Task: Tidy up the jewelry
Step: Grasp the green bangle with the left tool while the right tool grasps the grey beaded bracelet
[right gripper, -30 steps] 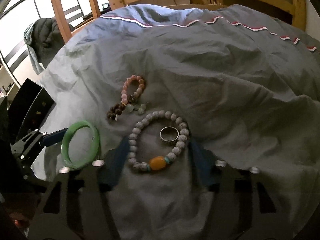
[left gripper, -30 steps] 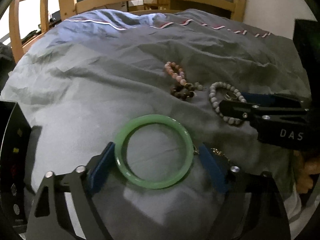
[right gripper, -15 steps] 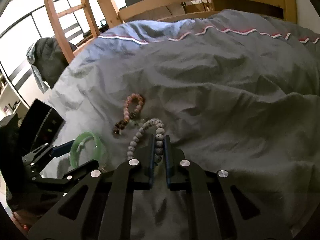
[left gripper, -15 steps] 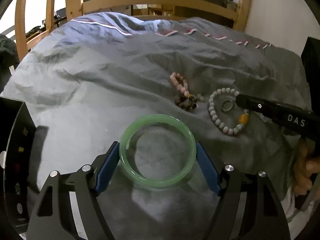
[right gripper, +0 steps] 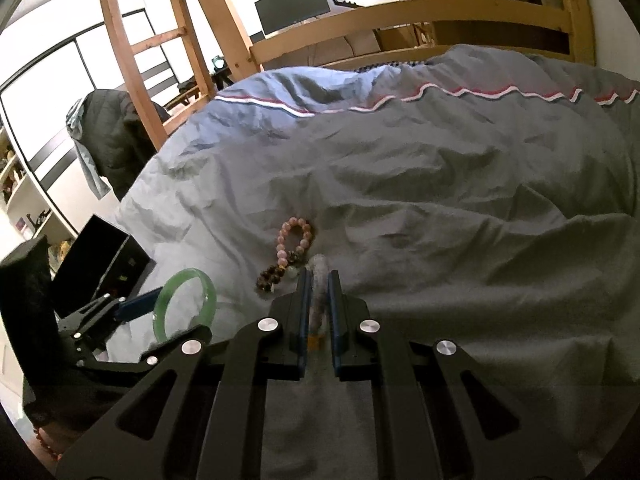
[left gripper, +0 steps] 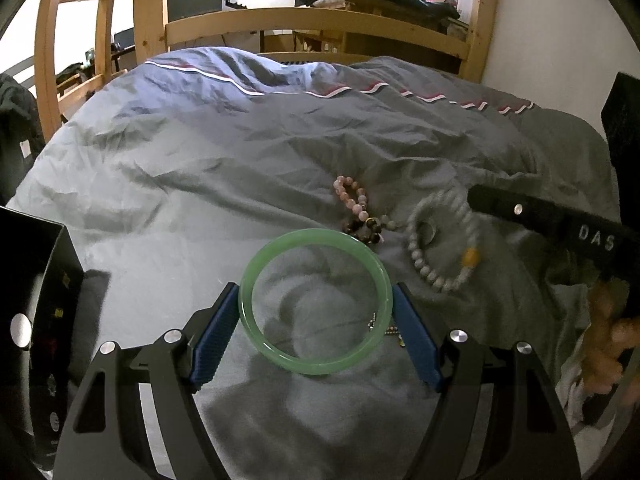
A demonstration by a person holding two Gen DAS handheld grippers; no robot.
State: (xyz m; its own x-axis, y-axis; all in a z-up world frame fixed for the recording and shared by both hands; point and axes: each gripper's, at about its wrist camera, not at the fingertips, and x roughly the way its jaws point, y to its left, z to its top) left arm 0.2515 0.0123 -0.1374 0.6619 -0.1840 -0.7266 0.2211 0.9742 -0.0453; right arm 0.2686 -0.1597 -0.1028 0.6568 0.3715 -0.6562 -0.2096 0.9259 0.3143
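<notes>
A bed covered by a wrinkled grey duvet (left gripper: 224, 168) with a red and white wavy stripe fills most of the room. A pale wooden bed frame (left gripper: 320, 24) rises behind it, with a wooden ladder (right gripper: 160, 48) at the left. Beyond the rail stands a dark monitor (right gripper: 292, 0). A large window (right gripper: 44, 92) at the left lets in bright daylight. A dark jacket (right gripper: 116, 140) hangs beside it. The wall (left gripper: 560, 40) on the right is plain white.
</notes>
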